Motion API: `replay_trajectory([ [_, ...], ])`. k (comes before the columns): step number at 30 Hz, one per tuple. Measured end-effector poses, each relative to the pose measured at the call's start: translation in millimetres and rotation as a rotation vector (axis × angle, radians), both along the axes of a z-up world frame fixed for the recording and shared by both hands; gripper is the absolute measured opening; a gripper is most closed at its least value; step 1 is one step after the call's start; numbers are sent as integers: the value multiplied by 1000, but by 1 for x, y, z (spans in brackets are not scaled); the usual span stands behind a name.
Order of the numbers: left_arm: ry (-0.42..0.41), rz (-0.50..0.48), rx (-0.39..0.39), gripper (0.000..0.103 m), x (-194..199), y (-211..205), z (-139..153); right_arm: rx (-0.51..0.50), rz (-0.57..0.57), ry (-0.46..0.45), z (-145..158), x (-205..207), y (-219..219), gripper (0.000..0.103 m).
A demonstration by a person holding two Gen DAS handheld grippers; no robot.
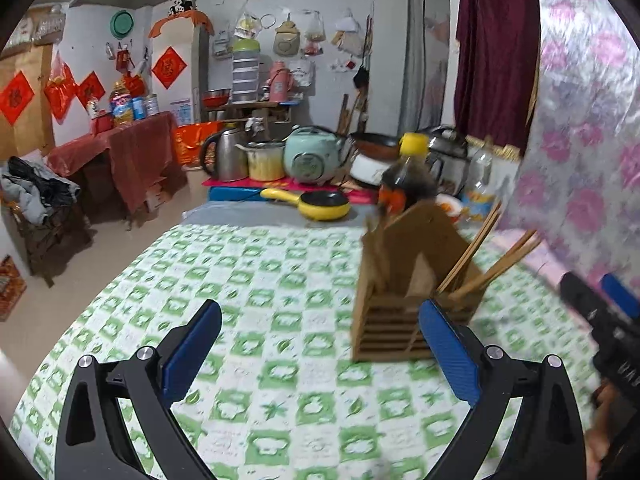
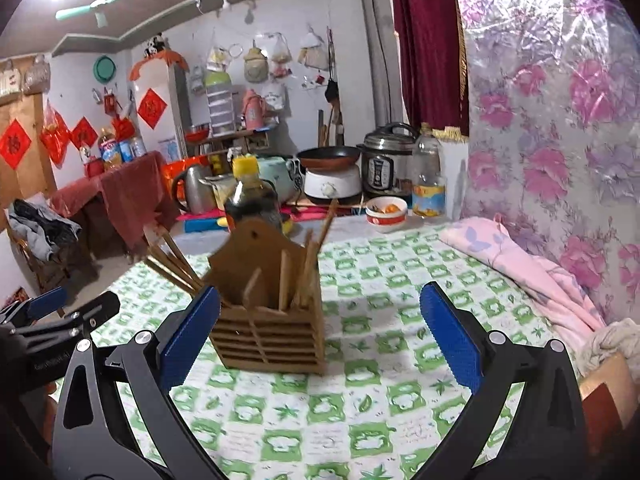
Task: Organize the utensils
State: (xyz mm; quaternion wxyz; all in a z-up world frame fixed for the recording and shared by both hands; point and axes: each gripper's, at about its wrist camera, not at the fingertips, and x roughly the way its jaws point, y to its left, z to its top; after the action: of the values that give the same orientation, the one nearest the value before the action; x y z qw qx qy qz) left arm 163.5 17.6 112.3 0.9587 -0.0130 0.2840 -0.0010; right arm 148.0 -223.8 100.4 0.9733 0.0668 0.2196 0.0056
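The wooden holder point(image 2: 268, 320) stands upright on the green-and-white checked cloth point(image 2: 360, 400), with chopsticks point(image 2: 308, 264) sticking up out of its slots and more leaning out to one side. In the right wrist view the right gripper point(image 2: 320, 332) is wide open with nothing between its blue pads; the holder sits just ahead of it, close beside the left pad point(image 2: 188, 336) and well apart from the right one. In the left wrist view the left gripper point(image 1: 320, 352) is also open and empty. The holder point(image 1: 400, 312) stands ahead and to its right, partly behind the right pad point(image 1: 448, 352); whether they touch is unclear. Leaning chopsticks point(image 1: 492, 268) point away towards the wall side. Each gripper shows at the edge of the other's view.

Behind the holder stands a dark sauce bottle point(image 2: 252, 196) with a yellow cap. Further back are a yellow pan point(image 1: 320, 204), a kettle point(image 1: 228, 156), a pale green rice cooker point(image 1: 312, 156), a pressure cooker point(image 2: 384, 160), a clear bottle point(image 2: 428, 176) and a small bowl point(image 2: 386, 214). A pink blanket point(image 2: 520, 264) lies along the floral foil-covered wall point(image 2: 560, 120). A dark red curtain point(image 2: 428, 40) hangs in the corner, and red paper decorations point(image 2: 152, 108) mark the far wall.
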Motion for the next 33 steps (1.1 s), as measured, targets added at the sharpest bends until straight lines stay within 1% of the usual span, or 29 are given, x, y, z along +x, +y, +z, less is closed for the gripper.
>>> replay_trajectory([
  [2, -2, 18, 40, 97, -3, -3, -9, 19, 3, 16, -8, -2, -3, 97],
  [5, -29, 39, 102, 97, -11, -7, -17, 51, 9, 50, -21, -5, -7, 97],
  [8, -45, 42, 140, 97, -20, -9, -23, 71, 20, 80, -33, -9, -8, 97],
  [13, -34, 50, 142, 97, -31, -4, -32, 46, 5, 85, -43, -17, -5, 97],
  [19, -73, 66, 160, 97, -41, -4, -29, 18, -4, 67, -44, -22, 0, 97],
  [25, -84, 61, 182, 97, -45, -7, -27, -5, 1, 71, -49, -28, 4, 97],
  [30, -91, 62, 178, 97, -49, -7, -26, 2, -8, 57, -47, -30, 1, 97],
  [33, -84, 58, 185, 97, -49, -8, -27, 10, -3, 66, -48, -29, 1, 97],
])
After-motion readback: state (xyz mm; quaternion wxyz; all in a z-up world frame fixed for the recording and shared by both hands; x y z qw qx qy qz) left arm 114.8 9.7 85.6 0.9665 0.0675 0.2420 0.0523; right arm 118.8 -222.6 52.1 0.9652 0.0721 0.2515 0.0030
